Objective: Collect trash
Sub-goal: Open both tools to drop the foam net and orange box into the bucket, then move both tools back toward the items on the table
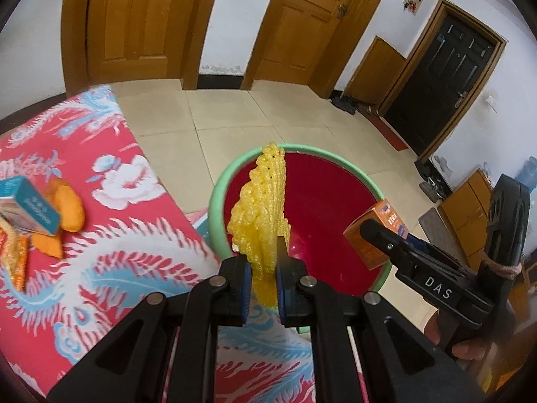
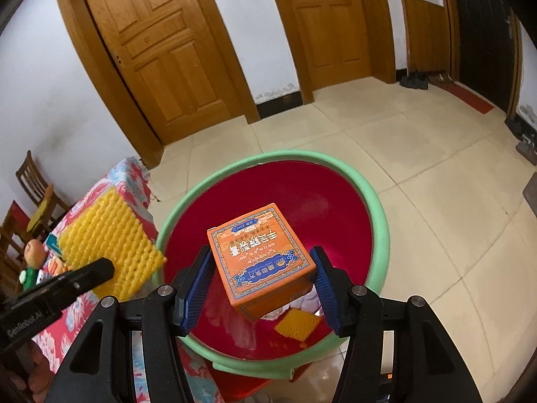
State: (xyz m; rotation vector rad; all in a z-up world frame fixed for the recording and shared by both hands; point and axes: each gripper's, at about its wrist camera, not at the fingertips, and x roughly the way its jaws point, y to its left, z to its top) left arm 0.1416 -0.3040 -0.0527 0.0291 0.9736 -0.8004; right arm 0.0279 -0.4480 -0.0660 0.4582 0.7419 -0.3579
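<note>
Left gripper [image 1: 262, 265] pressed together on a yellow foam net sleeve [image 1: 260, 208], pinched near its lower end, the rest standing up at 12 o'clock from the pads and leaning over the near rim of the basin [image 1: 214, 198]. Right gripper [image 2: 258, 288] pinching an orange carton [image 2: 260, 257] by two opposite sides, blue pads [image 2: 196, 288] flat against it, printed top face up, held over the red inside of the basin [image 2: 369, 201]. Same carton [image 1: 376, 236] in the left view at 3 o'clock of the sleeve, over the basin's right rim, with the right gripper [image 1: 379, 235] reaching in from the lower right and a hand [image 1: 470, 349] partly visible behind its handle. Down in the basin, at 5 o'clock of the carton: a small yellow foam piece [image 2: 297, 324] and some pale scraps, too hidden to name. Basin green-rimmed, red-lined, standing on a pale tiled floor [image 1: 235, 114] just beside a table under a red floral cloth [image 1: 110, 235]. On the cloth at 9 o'clock of the left gripper: a teal box [image 1: 32, 206], orange peel pieces [image 1: 67, 208], an orange wrapper [image 1: 15, 252] at the frame edge. Wooden doors [image 1: 134, 20] at 12 o'clock along the white wall; dark door [image 1: 446, 84] at 2 o'clock.
</note>
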